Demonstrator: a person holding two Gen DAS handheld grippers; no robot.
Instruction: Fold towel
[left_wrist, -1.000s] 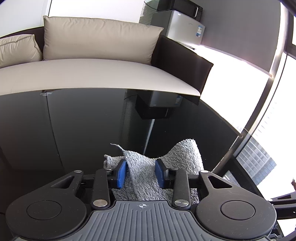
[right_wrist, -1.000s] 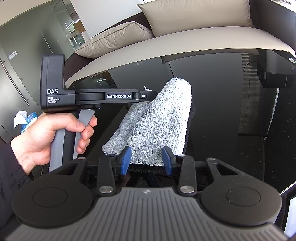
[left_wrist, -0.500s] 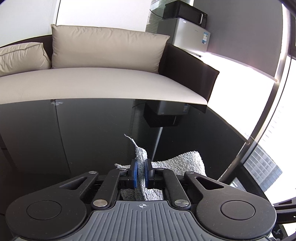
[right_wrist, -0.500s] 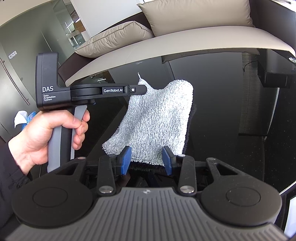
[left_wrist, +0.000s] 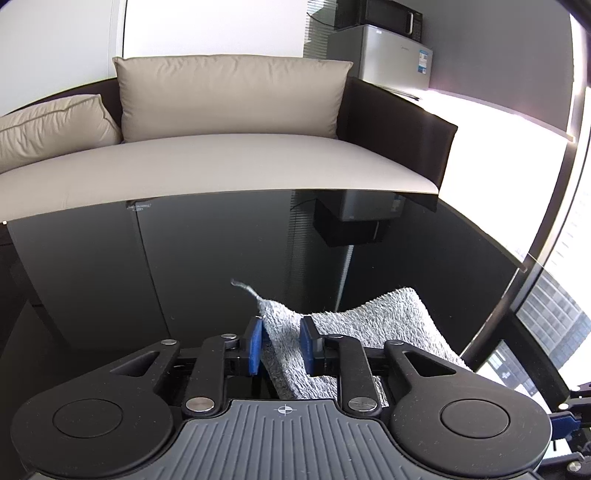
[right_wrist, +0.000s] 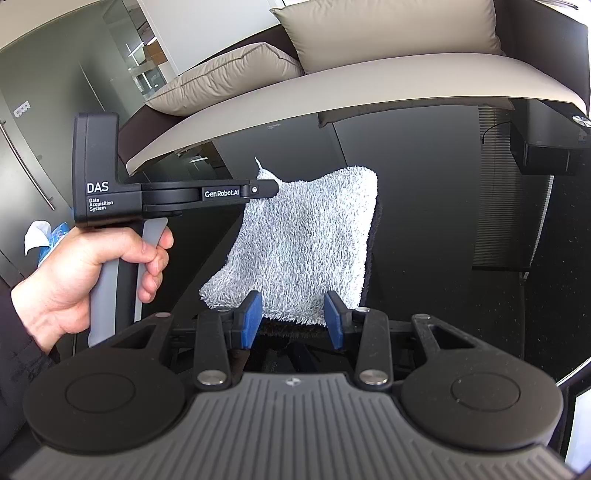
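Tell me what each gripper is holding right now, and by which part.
The left gripper is opening around the towel's raised far corner, its pads no longer pinching it. The right gripper holds nothing; its jaws stand open at the near edge.

Bright daylight came in from the window (left_wrist: 565, 288) on the right side of the left wrist view, and it was so strong there that the floor (left_wrist: 498, 122) looked plain white. The black table (left_wrist: 207, 266) shone like a mirror and showed the room upside down. Both pictures were sharp, with no blur. Straight lines bent near the edges, and the corners went dark. The towel (right_wrist: 306, 236) looked very bright against the dark table.
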